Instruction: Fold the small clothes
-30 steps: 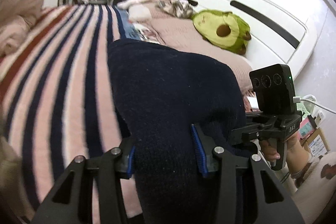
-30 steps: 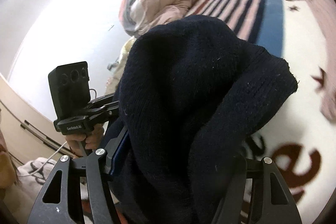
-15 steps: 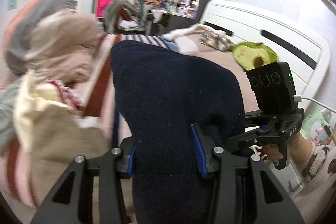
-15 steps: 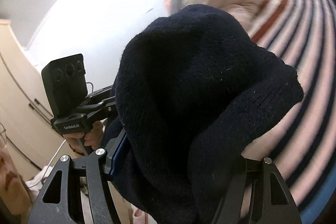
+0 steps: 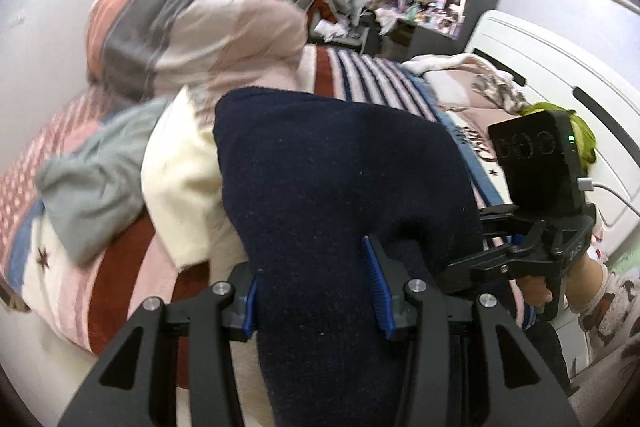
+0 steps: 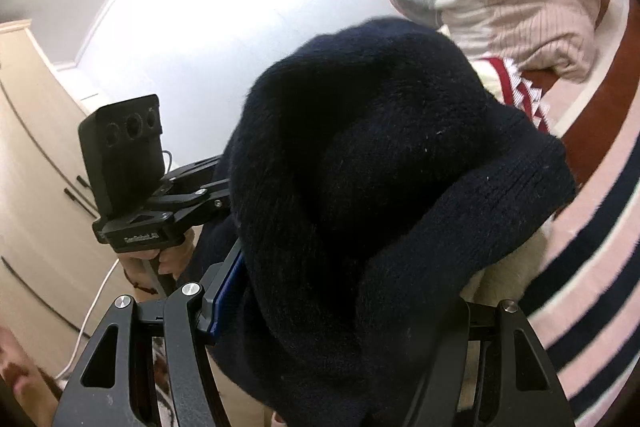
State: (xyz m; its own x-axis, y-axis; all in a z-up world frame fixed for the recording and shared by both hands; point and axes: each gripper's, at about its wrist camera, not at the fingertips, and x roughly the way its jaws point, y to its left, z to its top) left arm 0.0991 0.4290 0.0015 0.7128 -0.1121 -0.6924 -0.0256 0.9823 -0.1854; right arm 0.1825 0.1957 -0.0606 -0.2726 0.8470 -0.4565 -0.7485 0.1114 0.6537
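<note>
Both the left hand-held gripper [image 5: 316, 287] and the right hand-held gripper [image 6: 340, 303] stay clamped on the navy sweater [image 5: 340, 187], held up between them. They have swung from the striped bed [image 5: 360, 75] toward the clothes pile [image 5: 192, 27] ahead, so it likely gets stacked there next.

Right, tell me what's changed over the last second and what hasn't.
Both grippers have swung with the navy sweater away from the headboard end of the bed toward the clothes pile: the avocado pillow has slid to the left camera's right edge, and the pile now fills the background. Nothing was grabbed or released. The left gripper and right gripper stay clamped on the sweater, held up between them.
</note>
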